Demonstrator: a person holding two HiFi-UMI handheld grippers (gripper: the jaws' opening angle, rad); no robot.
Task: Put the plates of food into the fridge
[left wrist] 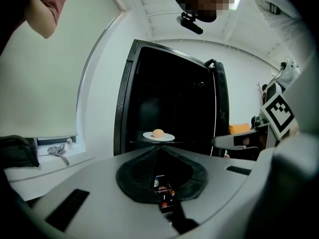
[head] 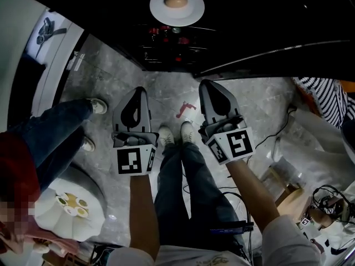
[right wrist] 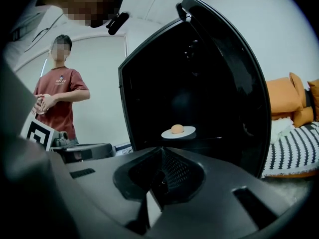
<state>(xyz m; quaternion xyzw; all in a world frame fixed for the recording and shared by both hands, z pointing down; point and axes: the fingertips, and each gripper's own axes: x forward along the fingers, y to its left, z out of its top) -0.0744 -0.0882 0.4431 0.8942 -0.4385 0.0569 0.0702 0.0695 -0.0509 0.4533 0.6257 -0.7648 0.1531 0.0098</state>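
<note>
Left tool (head: 138,91): jaws together, nothing between them. In the left gripper view the tips meet in a line (left wrist: 159,149) just below the plate.

Right tool (head: 207,85): jaws together, nothing between them. The right gripper view shows the closed tips (right wrist: 160,151) aimed at the open fridge (right wrist: 199,83).

Both tools are held side by side above the grey marble floor (head: 166,101), well apart from each other and short of the fridge (head: 249,26).

Plate (head: 176,4): white, round, lying flat on a shelf (head: 166,37) inside the fridge. One round, light-brown food item (head: 175,1) sits at its centre. Neither tool touches the plate.

A bystander (right wrist: 57,98) in a red shirt stands to the left of the fridge in the right gripper view.
</note>
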